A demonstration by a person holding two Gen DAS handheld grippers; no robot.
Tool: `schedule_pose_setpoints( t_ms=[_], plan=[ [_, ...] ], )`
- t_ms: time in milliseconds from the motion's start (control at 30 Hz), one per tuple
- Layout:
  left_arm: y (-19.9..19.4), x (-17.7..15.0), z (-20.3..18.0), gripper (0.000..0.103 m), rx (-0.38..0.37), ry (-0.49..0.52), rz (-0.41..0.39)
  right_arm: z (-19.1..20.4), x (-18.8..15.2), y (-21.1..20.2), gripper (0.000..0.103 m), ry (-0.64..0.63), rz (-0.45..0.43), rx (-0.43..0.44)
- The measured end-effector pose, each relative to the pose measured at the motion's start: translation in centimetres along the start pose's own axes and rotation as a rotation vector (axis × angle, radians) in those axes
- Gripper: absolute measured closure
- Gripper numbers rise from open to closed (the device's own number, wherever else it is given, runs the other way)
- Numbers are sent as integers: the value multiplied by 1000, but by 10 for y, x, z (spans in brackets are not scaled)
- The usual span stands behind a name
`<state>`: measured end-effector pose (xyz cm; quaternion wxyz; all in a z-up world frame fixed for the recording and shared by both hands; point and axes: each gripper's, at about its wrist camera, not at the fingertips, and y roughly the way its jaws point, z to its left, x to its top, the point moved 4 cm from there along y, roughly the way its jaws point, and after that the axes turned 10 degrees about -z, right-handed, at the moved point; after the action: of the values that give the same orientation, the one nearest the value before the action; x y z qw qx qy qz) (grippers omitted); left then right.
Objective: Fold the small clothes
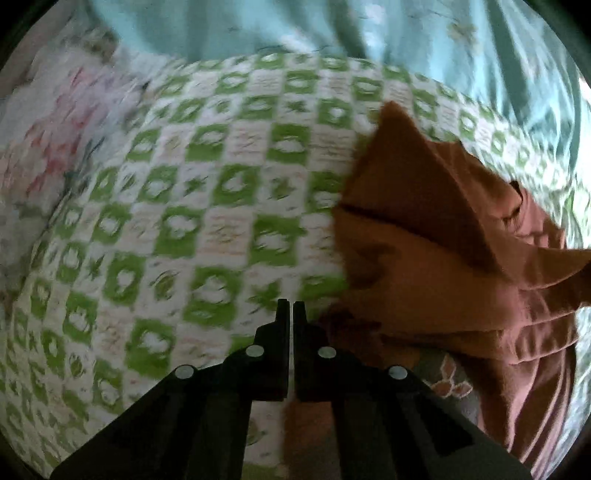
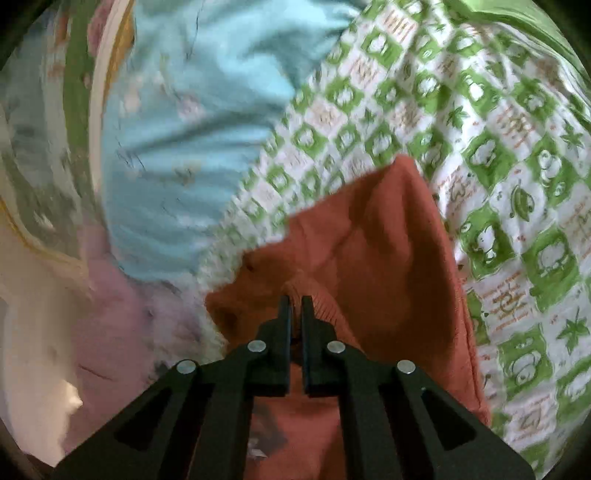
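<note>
On the checked quilt, the garment lies right of the empty, pressed-together left gripper, while the right gripper pinches its ribbed edge.

A bedroom at home: a green-and-white checked sheet printed with cartoon animals covers the bed and fills both views. A rumpled pale blue quilt lies at 12 o'clock in the left wrist view, floral bedding at 9 o'clock. Pink fabric sits at 8 o'clock in the right wrist view.
</note>
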<state>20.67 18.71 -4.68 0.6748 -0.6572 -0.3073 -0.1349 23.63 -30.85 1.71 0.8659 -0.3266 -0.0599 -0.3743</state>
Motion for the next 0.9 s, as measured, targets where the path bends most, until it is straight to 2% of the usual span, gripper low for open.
schedule_pose_setpoints(
  t_ms=[67, 100, 167, 200, 233, 267, 333, 433, 533, 600, 633, 667, 700, 733, 767, 833, 900],
  plan=[
    [0, 0, 15, 103, 9, -9, 26, -8, 6, -2, 98, -53, -9, -108],
    [-5, 2, 21, 99, -11, -28, 32, -18, 9, 1, 96, -88, -9, -205],
    [-17, 6, 26, 90, -63, -53, 12, -33, 10, 6, 96, -61, 9, -232],
    [-22, 12, 22, 78, -82, -40, -8, -37, 8, 9, 96, -53, 11, -227],
    [-24, 20, 14, 57, -89, -11, -20, -39, 6, 11, 96, -64, 12, -233],
    [-22, 28, 6, 48, -88, 20, -25, -40, 3, 14, 96, -79, 16, -242],
    [-18, 42, -15, 43, -100, 83, -42, -38, -2, 20, 96, -101, 28, -253],
    [13, 69, -50, 34, -107, 198, -44, -36, -10, 28, 96, -160, 49, -275],
    [47, 89, -61, 33, -92, 231, -8, -35, -12, 31, 96, -194, 67, -284],
    [67, 101, -65, 33, -91, 231, 5, -34, -12, 36, 96, -207, 83, -274],
    [75, 105, -67, 37, -91, 232, 5, -34, -12, 37, 96, -214, 90, -268],
    [80, 105, -67, 45, -95, 236, 9, -34, -12, 40, 96, -224, 98, -263],
    [88, 106, -70, 83, -114, 240, 27, -35, -12, 43, 96, -235, 106, -263],
    [95, 106, -72, 91, -115, 238, 44, -34, -13, 46, 98, -243, 112, -263],
    [96, 110, -72, 92, -101, 232, 28, -34, -13, 48, 98, -253, 116, -262],
    [88, 120, -69, 95, -123, 184, -9, -28, -9, 45, 98, -261, 105, -237],
    [88, 132, -62, 95, -140, 118, -28, -20, 3, 33, 98, -184, 52, -128]
  ],
)
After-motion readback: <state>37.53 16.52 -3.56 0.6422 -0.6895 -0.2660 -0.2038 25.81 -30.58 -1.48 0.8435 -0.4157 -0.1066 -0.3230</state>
